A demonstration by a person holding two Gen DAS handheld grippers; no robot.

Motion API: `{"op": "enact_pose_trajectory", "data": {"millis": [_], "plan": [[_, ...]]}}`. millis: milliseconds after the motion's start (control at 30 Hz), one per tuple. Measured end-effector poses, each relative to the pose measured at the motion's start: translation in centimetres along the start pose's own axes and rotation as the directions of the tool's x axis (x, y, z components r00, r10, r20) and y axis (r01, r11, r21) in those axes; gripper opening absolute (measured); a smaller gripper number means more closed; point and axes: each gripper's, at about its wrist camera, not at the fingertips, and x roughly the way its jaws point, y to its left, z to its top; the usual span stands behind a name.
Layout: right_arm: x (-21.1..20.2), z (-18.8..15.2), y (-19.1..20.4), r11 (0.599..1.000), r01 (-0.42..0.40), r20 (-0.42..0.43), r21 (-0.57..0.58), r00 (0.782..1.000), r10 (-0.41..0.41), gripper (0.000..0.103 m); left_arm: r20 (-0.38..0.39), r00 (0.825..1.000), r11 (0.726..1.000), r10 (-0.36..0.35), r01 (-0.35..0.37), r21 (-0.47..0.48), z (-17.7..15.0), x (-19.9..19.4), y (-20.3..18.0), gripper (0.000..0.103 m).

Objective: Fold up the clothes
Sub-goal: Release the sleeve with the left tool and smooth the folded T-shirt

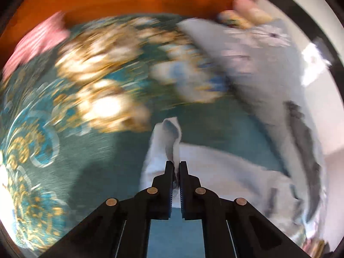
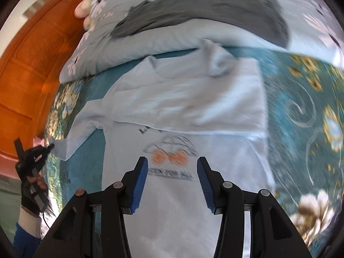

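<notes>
My left hand-held gripper (image 1: 176, 165) pinches the white T-shirt's (image 2: 189, 107) sleeve (image 1: 169, 137); my right hand-held gripper (image 2: 172, 163) hangs half-open, empty, above its car print (image 2: 169, 148) on the bed (image 2: 305, 99).

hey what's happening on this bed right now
A person is folding a pale blue T-shirt with an orange-wheeled car print on a teal floral bedspread. The left gripper is shut on the tip of one sleeve. The right gripper hangs open above the printed front, holding nothing. The shirt's upper part is already folded over. A dark grey garment lies on a pale flowered quilt behind.
</notes>
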Motion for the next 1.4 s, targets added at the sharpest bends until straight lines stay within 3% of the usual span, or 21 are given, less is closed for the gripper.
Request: {"op": "enact_pose_trajectory", "data": {"millis": [67, 167, 333, 500, 700, 900, 1000, 1033, 1067, 1133, 1267, 1333, 1367, 1400], "plan": [[-1.1, -0.9, -2.1, 0.999, -0.004, 0.008, 0.048, 1.0, 0.004, 0.049, 0.017, 0.996, 0.995, -0.082, 0.081, 0.051, 0.4, -1.0, -4.2, 0.006], [-2.8, -2.4, -5.2, 0.993, 0.001, 0.024, 0.115, 1.0, -0.003, 0.049, 0.004, 0.977, 0.974, -0.213, 0.212, 0.079, 0.4, -2.2, -9.4, 0.006], [-4.9, -5.2, -10.2, 0.968, 0.0, 0.033, 0.249, 0.999, -0.008, 0.049, -0.107, 0.929, 0.9, -0.355, 0.37, 0.232, -3.6, -2.7, -20.2, 0.006], [-6.3, -7.8, -13.3, 0.946, 0.005, 0.044, 0.323, 0.999, -0.021, 0.049, -0.257, 0.882, 0.843, -0.394, 0.458, 0.28, -9.0, -0.9, -27.0, 0.006], [-6.3, -10.6, -14.5, 0.926, -0.001, 0.023, 0.377, 1.0, -0.008, 0.049, -0.409, 0.813, 0.831, -0.414, 0.521, 0.196, -14.0, 1.3, -31.3, 0.006], [-6.5, -11.6, -13.8, 0.931, -0.008, 0.021, 0.365, 1.0, 0.0, 0.049, -0.515, 0.793, 0.821, -0.326, 0.508, 0.261, -18.8, 3.1, -34.9, 0.007], [-6.6, -11.6, -13.5, 0.937, -0.005, 0.024, 0.349, 1.0, -0.003, 0.049, -0.543, 0.789, 0.823, -0.287, 0.493, 0.281, -20.5, 4.0, -35.4, 0.014], [-6.7, -11.6, -13.4, 0.939, -0.003, 0.024, 0.344, 1.0, -0.005, 0.049, -0.55, 0.788, 0.824, -0.277, 0.489, 0.285, -21.0, 4.2, -35.4, 0.025], [-6.6, -11.6, -13.4, 0.938, -0.003, 0.024, 0.347, 1.0, -0.006, 0.049, -0.56, 0.782, 0.824, -0.274, 0.491, 0.283, -21.5, 4.5, -35.4, 0.043], [-6.3, -11.5, -13.6, 0.934, -0.004, 0.021, 0.358, 1.0, -0.004, 0.049, -0.587, 0.757, 0.817, -0.286, 0.513, 0.263, -22.2, 5.0, -35.3, 0.064], [-5.8, -10.7, -13.4, 0.935, 0.002, 0.018, 0.354, 1.0, -0.009, 0.049, -0.6, 0.732, 0.765, -0.322, 0.574, 0.29, -21.9, 4.1, -33.9, 0.064], [-5.6, -10.0, -13.2, 0.94, 0.002, 0.019, 0.34, 1.0, -0.008, 0.049, -0.566, 0.743, 0.75, -0.358, 0.59, 0.299, -20.3, 3.2, -31.7, 0.064], [-5.5, -9.4, -13.1, 0.943, 0.001, 0.024, 0.334, 1.0, -0.009, 0.049, -0.538, 0.76, 0.758, -0.365, 0.578, 0.302, -19.3, 2.8, -30.2, 0.064], [-5.4, -8.7, -12.9, 0.944, -0.006, 0.034, 0.329, 0.999, -0.006, 0.049, -0.496, 0.79, 0.779, -0.359, 0.547, 0.306, -18.1, 2.6, -28.1, 0.064]]}}
